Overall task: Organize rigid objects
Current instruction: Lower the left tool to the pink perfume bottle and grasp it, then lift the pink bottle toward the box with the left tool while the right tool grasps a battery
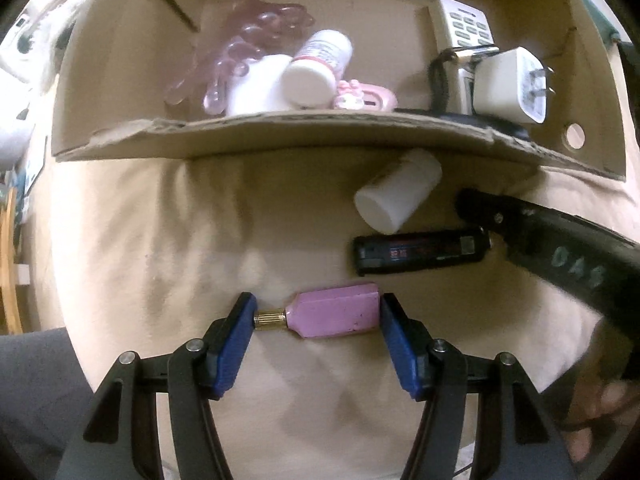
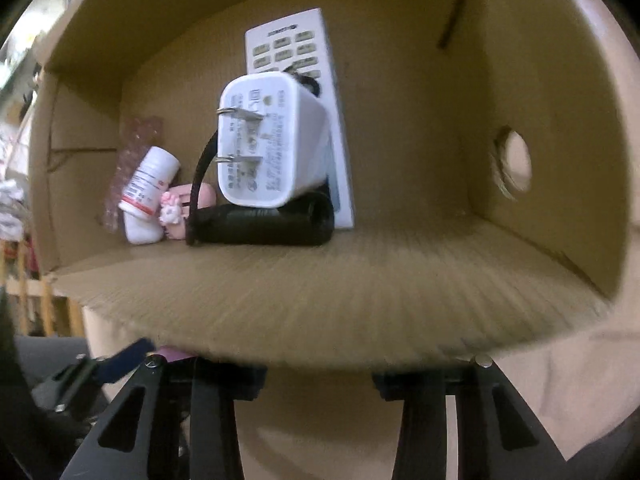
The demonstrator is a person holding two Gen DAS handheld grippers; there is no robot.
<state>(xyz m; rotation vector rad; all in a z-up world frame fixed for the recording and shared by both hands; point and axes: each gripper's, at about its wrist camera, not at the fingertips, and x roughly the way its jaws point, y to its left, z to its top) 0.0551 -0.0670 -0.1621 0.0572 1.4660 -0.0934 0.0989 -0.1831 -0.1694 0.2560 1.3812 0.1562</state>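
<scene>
Pink bottle (image 1: 336, 311) lay between the left fingers (image 1: 236, 340), both pads touching its ends.
It rested on beige cloth (image 1: 160, 240), gold cap against one pad, base against the other, so the left gripper (image 1: 318, 338) was clenched on it. Beyond the fingers lay a black lighter (image 1: 420, 254) and a white bottle (image 1: 398, 190), just outside a cardboard box (image 1: 280, 136) holding a charger (image 1: 508, 84) and remote (image 1: 464, 26). The right gripper (image 1: 480, 210) reached beside the lighter; its fingertips were hidden, grip unknowable.
</scene>
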